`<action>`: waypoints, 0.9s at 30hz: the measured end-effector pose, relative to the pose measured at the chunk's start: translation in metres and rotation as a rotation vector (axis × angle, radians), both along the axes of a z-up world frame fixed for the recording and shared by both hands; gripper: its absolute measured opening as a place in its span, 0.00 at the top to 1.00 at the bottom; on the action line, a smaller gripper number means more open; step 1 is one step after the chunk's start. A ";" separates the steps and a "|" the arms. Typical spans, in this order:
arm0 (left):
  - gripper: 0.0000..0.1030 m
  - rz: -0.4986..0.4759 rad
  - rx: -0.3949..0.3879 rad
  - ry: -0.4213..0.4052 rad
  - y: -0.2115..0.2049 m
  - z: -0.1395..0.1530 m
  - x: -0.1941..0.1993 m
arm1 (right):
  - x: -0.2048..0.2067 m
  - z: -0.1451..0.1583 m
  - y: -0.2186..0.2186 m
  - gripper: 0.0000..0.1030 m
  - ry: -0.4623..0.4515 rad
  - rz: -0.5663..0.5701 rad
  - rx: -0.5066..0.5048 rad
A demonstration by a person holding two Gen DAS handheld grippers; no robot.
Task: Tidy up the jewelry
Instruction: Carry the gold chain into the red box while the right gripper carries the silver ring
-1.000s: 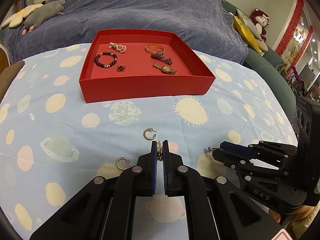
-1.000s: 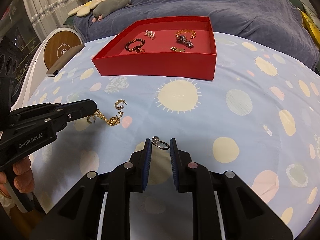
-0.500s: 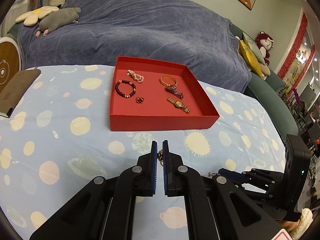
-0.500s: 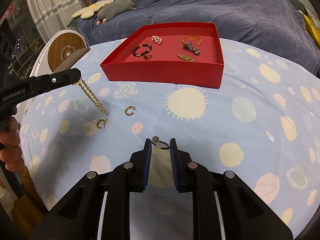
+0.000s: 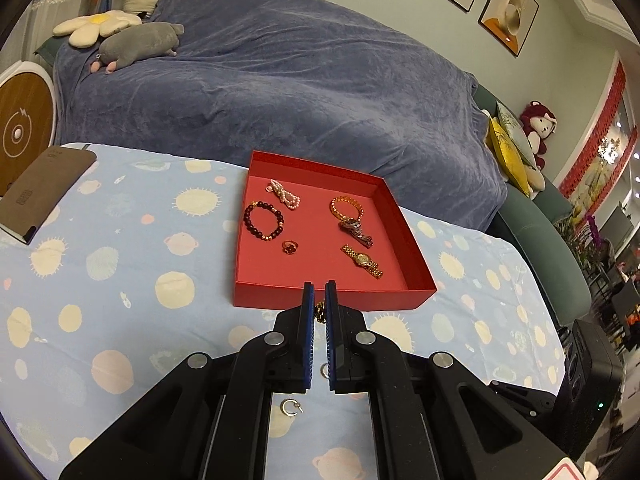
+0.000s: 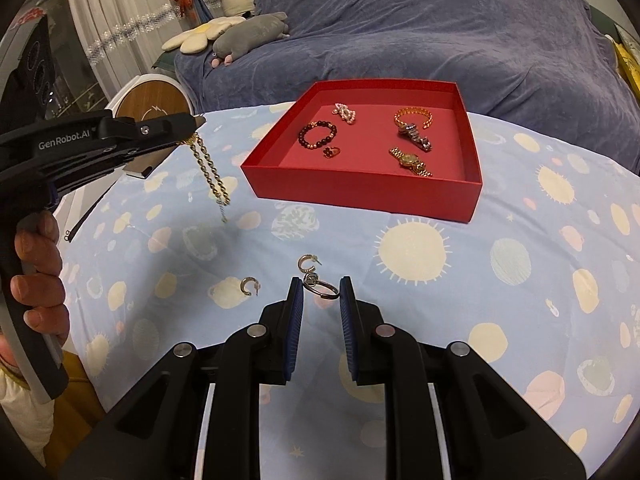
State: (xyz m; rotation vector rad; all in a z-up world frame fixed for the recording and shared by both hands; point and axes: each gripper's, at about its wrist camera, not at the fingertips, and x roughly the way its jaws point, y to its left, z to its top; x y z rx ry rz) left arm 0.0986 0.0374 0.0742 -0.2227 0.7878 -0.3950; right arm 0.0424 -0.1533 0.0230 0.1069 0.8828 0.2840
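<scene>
On a planet-print tablecloth (image 6: 500, 240), the red tray (image 6: 360, 188) already holds bracelets and a gold watch (image 6: 412, 162). The left gripper (image 6: 192, 126), risen from the cloth, now dangles a beaded gold chain (image 6: 210, 172) beside the tray, ready for delivery; the right gripper (image 6: 321, 290) pinches a silver ring (image 6: 320, 289). Two hoop earrings (image 6: 250, 286) remain before the tray.

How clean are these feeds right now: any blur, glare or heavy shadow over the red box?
Left wrist view: sharp, evenly lit, the red box free of glare, fisheye bending the edges. Right wrist view: also sharp; the gold chain hanging from the left gripper casts a soft shadow on the tablecloth.
</scene>
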 end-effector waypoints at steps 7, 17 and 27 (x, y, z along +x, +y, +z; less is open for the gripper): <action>0.97 -0.002 -0.003 -0.008 -0.007 0.005 0.013 | 0.013 0.009 -0.019 0.82 -0.021 -0.057 -0.036; 0.97 -0.014 0.053 -0.025 -0.012 0.016 0.041 | 0.052 0.034 -0.039 0.82 -0.037 -0.057 -0.044; 0.97 -0.011 0.128 -0.075 -0.036 0.034 0.094 | 0.115 0.054 -0.050 0.82 -0.076 -0.099 0.003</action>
